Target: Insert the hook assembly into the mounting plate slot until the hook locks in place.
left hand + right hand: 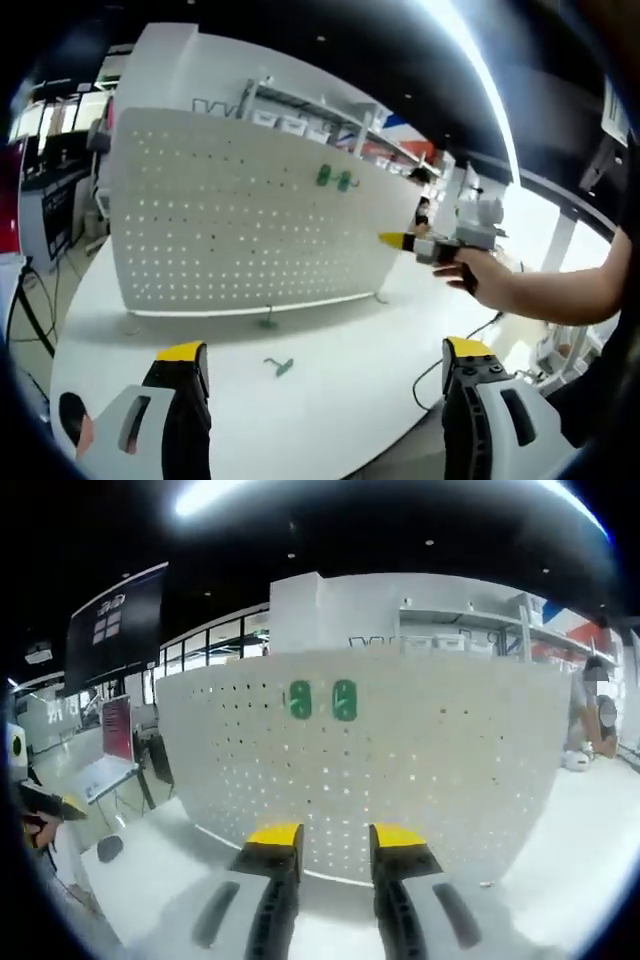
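1. Jaws first: the left gripper (325, 365) stands wide apart with nothing between its yellow tips; the right gripper (337, 838), seen in its own view, has only a narrow gap between its tips and nothing visibly held.
2. Biggest thing in front is the white pegboard (250, 225), standing upright on the white surface (330, 400); it serves as the mounting plate, its holes running in rows.
3. Two green hooks (322, 700) already sit side by side high on the board, at about 12 o'clock from the right gripper's tips.
4. In the left gripper view the right gripper (425, 245) comes in at 3 o'clock, held in a person's hand (480, 275), its tip close to the board's right edge, though I cannot tell whether it touches.
5. A loose green hook (280, 366) lies flat on the surface at roughly 11 o'clock from the left gripper, just ahead of its tips, long axis running about 10 to 4 o'clock. A smaller green piece (268, 322) lies beyond it, close to the board's foot.
6. By my reading, the left gripper is the nearer one to the loose hook, so the pick falls to it: reach forward slightly left, turn the jaws across the hook's long axis, then close.
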Available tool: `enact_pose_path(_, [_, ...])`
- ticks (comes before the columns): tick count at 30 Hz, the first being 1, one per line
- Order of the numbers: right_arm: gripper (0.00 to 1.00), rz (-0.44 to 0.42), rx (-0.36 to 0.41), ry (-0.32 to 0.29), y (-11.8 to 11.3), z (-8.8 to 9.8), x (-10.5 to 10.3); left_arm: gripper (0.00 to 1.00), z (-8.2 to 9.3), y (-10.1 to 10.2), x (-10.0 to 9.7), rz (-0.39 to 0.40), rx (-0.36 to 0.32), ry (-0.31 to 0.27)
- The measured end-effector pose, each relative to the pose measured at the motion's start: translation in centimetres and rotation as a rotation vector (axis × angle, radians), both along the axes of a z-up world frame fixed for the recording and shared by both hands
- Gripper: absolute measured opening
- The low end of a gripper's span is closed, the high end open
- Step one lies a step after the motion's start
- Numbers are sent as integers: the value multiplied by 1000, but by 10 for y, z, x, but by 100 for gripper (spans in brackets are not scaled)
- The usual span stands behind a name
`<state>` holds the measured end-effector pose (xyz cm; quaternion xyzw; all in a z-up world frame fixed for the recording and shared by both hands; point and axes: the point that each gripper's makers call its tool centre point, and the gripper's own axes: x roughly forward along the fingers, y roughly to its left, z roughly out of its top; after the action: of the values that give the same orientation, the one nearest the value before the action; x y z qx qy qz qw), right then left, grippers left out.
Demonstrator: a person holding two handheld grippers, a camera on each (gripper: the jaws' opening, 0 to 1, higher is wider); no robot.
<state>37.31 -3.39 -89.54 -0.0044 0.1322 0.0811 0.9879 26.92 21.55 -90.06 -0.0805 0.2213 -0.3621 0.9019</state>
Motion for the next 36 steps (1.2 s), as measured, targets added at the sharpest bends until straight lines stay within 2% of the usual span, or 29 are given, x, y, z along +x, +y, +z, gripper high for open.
enact_pose_path(6, [29, 38, -15, 67, 6, -26, -34, 100, -10, 0, -9, -18, 37, 20])
enact_pose_path(7, [28, 66, -40, 85, 10, -32, -41, 99, -11, 0, -10, -19, 38, 20])
enact_pose_path(9, [26, 107, -41, 127, 19, -43, -53, 99, -13, 0, -13, -19, 41, 26])
enact_pose_path(14, [27, 156, -55, 174, 30, -61, -78, 99, -17, 3, -20, -19, 53, 37])
enact_pose_path(17, [27, 167, -69, 186, 32, -66, -91, 99, -21, 6, -26, -23, 67, 51])
enact_pose_path(20, [30, 167, -52, 205, 33, -72, -104, 100, -25, 8, -35, -36, 77, 78])
enact_pose_path(24, [31, 183, -60, 225, 34, -78, -119, 100, -36, 13, -46, -59, 144, 91])
enact_pose_path(31, [34, 229, -78, 275, 37, -85, -140, 99, -40, 15, -54, -58, 138, 114])
enact_pose_path(34, [34, 265, -109, 302, 41, -92, -152, 99, -39, 16, -54, -50, 132, 111])
enact_pose_path(36, [34, 279, -103, 325, 44, -97, -158, 98, -40, 17, -54, -40, 123, 125])
